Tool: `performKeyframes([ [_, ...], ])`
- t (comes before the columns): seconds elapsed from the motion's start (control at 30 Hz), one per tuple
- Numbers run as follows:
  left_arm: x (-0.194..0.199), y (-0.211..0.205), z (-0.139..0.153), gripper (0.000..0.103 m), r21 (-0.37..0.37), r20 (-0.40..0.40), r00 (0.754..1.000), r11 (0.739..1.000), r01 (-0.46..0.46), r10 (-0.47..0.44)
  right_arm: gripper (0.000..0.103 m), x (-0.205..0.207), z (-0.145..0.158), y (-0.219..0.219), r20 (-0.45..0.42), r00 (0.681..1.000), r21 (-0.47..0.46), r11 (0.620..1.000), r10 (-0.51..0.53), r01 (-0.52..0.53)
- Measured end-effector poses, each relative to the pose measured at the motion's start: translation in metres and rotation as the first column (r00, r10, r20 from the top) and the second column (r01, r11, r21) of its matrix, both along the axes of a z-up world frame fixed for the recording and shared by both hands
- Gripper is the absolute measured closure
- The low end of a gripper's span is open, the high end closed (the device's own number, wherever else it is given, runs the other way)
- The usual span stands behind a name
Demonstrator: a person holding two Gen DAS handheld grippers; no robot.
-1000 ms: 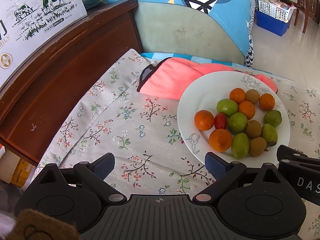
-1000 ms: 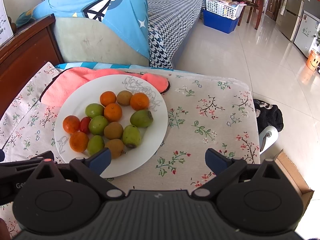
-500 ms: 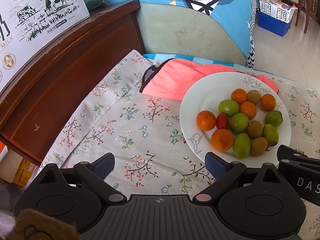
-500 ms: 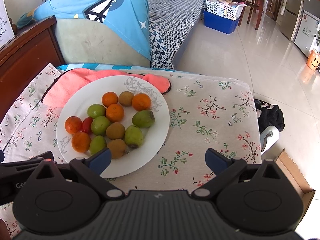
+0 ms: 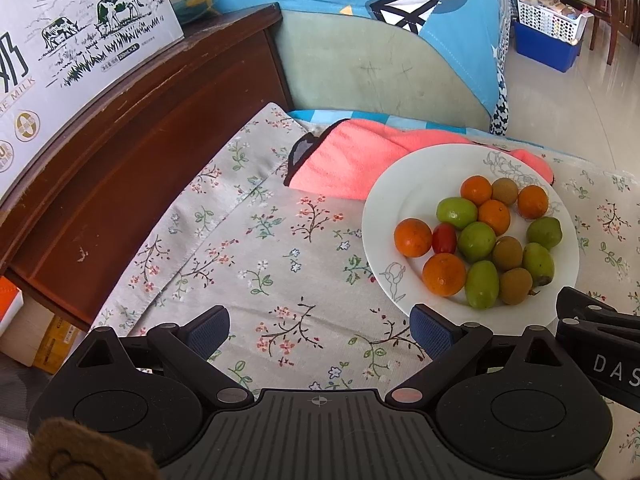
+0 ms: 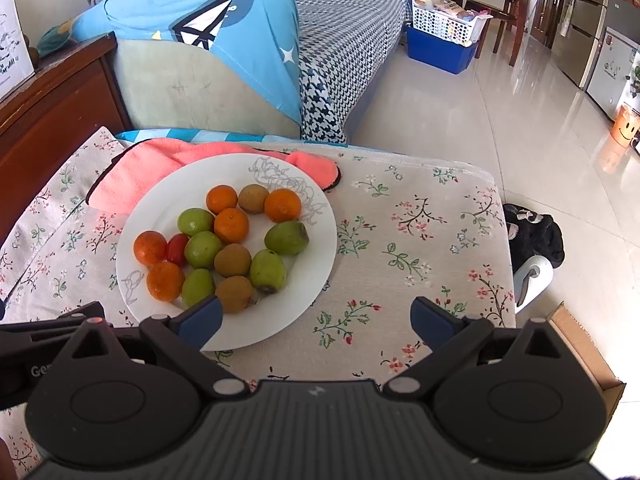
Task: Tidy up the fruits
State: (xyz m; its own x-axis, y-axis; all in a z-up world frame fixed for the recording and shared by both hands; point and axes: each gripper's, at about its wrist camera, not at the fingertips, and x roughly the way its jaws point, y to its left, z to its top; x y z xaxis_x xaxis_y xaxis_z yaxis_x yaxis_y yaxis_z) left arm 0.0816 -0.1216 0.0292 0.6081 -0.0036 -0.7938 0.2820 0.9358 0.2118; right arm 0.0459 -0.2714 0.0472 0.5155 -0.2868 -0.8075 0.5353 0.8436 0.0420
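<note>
Plate (image 6: 312,280) of fruits (image 6: 232,248) ahead of right gripper (image 6: 316,316) fingers, spread.

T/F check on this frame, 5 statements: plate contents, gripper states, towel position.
1. All the fruit sits on the white plate. True.
2. The left hand-held gripper is shut on an orange. False: its jaws stand wide open over bare tablecloth, holding nothing.
3. One small red tomato lies among the fruit, beside an orange. True.
4. The pink towel lies on top of the fruit. False: it lies on the cloth behind the plate, its edge tucked under the plate's far rim.
5. The right hand-held gripper is open and empty. True; its left fingertip overlaps the plate's near rim in the right wrist view.
</note>
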Motion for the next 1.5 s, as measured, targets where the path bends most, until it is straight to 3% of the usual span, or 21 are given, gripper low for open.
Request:
performKeyframes([
  [0.9, -0.049, 0.040, -0.009, 0.005, 0.025, -0.006, 0.999, 0.999, -0.038, 0.038, 0.003, -0.036, -0.005, 0.046, -0.011, 0.998, -0.055, 0.996, 0.067, -0.067],
  [1.5, -0.087, 0.089, -0.034, 0.005, 0.016, -0.070, 0.996, 0.998, -0.054, 0.055, 0.003, -0.078, -0.037, 0.084, 0.023, 0.985, 0.040, 0.984, 0.171, -0.172],
])
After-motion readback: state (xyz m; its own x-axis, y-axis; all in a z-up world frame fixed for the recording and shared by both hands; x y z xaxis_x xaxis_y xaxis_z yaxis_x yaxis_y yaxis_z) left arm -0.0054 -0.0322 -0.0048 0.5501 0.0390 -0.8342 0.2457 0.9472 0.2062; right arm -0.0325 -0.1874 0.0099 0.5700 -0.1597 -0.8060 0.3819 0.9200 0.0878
